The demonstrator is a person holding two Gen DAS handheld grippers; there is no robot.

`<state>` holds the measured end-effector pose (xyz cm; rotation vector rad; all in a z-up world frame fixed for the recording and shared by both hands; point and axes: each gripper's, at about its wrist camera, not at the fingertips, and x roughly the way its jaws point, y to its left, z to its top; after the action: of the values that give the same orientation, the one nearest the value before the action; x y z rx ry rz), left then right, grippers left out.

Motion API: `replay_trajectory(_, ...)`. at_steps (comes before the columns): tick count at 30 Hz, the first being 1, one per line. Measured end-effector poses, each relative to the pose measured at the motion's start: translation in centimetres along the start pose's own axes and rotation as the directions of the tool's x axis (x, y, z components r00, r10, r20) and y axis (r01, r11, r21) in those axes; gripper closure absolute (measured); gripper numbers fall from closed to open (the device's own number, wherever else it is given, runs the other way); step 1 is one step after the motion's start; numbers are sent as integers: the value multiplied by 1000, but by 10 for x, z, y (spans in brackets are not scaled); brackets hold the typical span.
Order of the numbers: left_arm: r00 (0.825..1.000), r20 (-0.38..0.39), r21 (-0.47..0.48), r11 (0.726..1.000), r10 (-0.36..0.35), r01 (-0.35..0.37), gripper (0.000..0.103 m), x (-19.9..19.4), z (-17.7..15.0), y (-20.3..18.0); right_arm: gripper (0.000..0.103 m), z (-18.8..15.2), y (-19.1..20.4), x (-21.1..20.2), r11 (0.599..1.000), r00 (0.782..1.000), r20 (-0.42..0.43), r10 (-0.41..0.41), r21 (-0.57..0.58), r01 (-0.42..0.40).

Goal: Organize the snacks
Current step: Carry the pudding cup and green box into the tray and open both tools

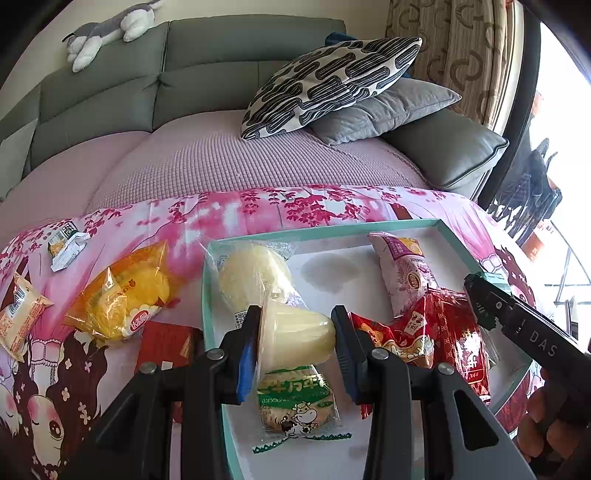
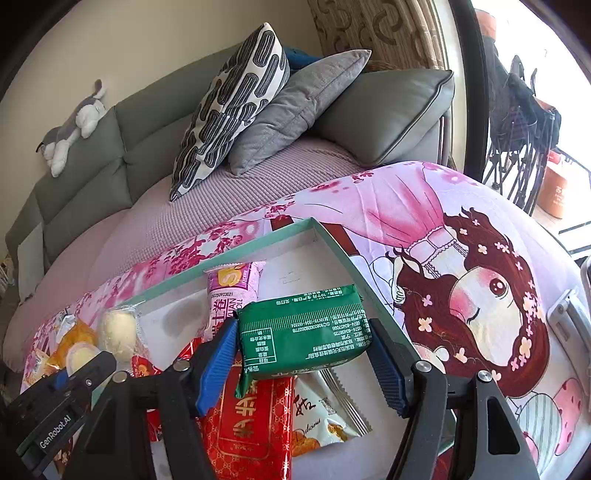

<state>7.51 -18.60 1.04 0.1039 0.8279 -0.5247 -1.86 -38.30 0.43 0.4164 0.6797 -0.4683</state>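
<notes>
The left gripper (image 1: pixel 297 341) clamps a pale jelly cup (image 1: pixel 295 338) between its two fingers, the cup lying on its side above the white floor of a teal-rimmed tray (image 1: pixel 325 230) set on a pink cartoon-print cloth (image 1: pixel 236 214). Directly under the cup lies a green-and-white cow biscuit pack (image 1: pixel 295 404); behind it, a clear-wrapped pale bun (image 1: pixel 251 273) rests against the tray's left wall. On the tray's right side a purple roll pack (image 1: pixel 404 277) leans over red packets (image 1: pixel 436 332). Outside the tray, on the cloth to the left, lie an orange-wrapped cake (image 1: pixel 122 291), a small red box (image 1: pixel 166 343), a tan wafer pack (image 1: pixel 22 317) and a small foil sachet (image 1: pixel 64 245). The right gripper (image 2: pixel 303 354), seen at the tray's right edge in the left view, holds a green packet (image 2: pixel 303 328) across its width, blue left pad and dark right pad pressed to the packet's ends, just above a red packet (image 2: pixel 251 424) and a white cookie bag (image 2: pixel 325 417) near the tray's right wall (image 2: pixel 340 251). Beyond the cloth stands a gray sofa (image 1: pixel 221 48) with a mauve cover (image 1: pixel 221 155), a black-and-white patterned cushion (image 1: pixel 332 81) stacked on a gray cushion (image 1: pixel 391 110), and a plush husky (image 1: pixel 107 29) sprawled along the backrest.
</notes>
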Motion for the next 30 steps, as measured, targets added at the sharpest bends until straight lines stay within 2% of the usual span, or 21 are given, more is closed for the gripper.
replay_trajectory(5, 1000, 7, 11, 1000, 1, -1, 63, 5, 2, 0, 31, 9, 5, 10, 1000, 1000, 15, 5, -13, -5)
replay_trajectory(21, 1000, -17, 42, 999, 10, -9, 62, 10, 1, -7, 29, 8, 8, 25, 999, 999, -37, 8, -39, -9)
replay_trajectory(30, 999, -32, 19, 1000, 9, -8, 44, -2, 2, -4, 20, 10, 10, 10, 998, 999, -48, 14, -54, -17)
